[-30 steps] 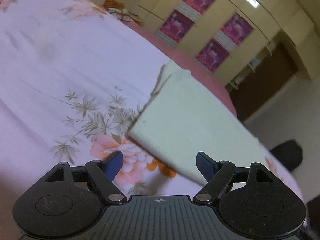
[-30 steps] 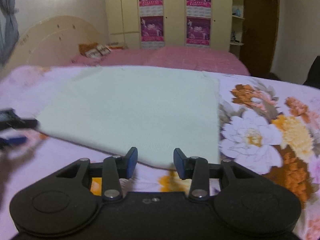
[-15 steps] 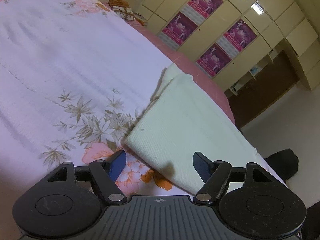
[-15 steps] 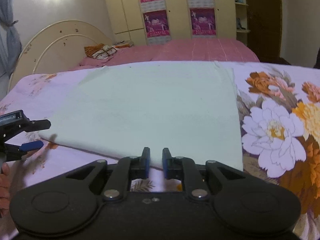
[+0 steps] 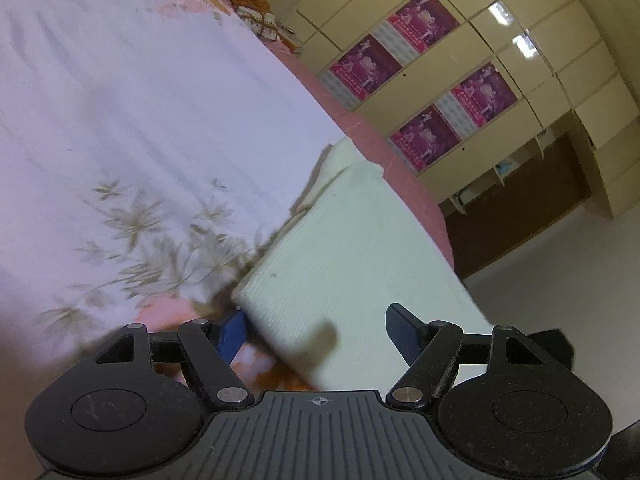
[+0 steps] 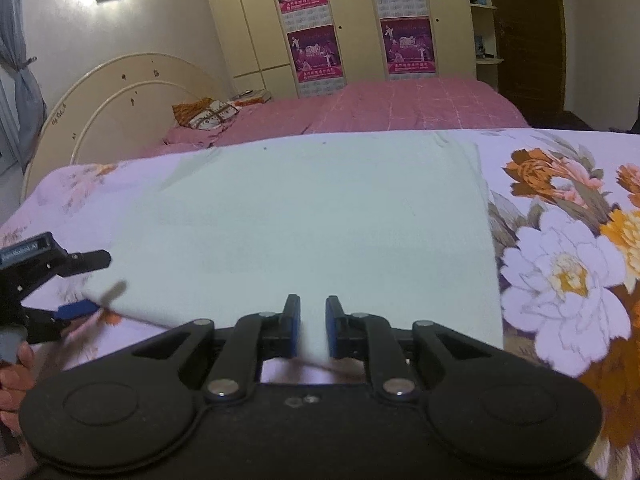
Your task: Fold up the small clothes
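Observation:
A pale green folded garment (image 6: 320, 220) lies flat on the floral bedsheet (image 6: 560, 272); it also shows in the left wrist view (image 5: 360, 264). My right gripper (image 6: 312, 330) is shut on the garment's near edge, which rises between the blue pads. My left gripper (image 5: 314, 332) is open, its jaws astride the garment's near left corner, one finger under the edge. It also shows at the left of the right wrist view (image 6: 86, 284).
The floral sheet (image 5: 120, 140) spreads to the left. A second bed with a pink cover (image 6: 400, 108) lies beyond, with a cream headboard (image 6: 120, 96) and a wardrobe with purple posters (image 6: 360, 20). A dark doorway (image 6: 524, 32) is at the right.
My right gripper has closed on the garment's near edge. My left gripper has moved forward, so the garment's corner now lies between its open jaws.

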{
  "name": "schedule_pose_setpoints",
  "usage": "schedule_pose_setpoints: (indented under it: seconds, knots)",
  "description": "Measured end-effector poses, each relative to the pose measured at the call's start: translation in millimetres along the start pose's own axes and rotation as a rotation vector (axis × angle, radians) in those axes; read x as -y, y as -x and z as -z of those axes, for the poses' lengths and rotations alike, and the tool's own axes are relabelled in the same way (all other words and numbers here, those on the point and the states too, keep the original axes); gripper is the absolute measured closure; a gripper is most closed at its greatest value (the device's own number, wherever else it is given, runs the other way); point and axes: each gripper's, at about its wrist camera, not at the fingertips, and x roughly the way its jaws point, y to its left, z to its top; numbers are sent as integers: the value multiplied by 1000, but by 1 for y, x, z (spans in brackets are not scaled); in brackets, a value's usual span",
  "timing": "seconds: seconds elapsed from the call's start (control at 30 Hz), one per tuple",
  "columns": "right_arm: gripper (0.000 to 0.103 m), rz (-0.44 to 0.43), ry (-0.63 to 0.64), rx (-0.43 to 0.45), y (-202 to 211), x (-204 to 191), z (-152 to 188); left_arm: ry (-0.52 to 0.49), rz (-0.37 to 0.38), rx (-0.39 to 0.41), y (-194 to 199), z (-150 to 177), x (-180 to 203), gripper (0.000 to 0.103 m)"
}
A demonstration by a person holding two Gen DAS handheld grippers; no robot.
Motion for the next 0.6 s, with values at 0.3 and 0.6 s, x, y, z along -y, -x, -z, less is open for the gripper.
schedule_pose_setpoints:
  seconds: [0.3,0.6]
  knots:
    - [96,-74,-38,23,-29,1,-28,68,44,14,-44,-14,6,58]
    - [98,-96,16,17,-54,-18,-35,90,142,43,-58,-17,13,97]
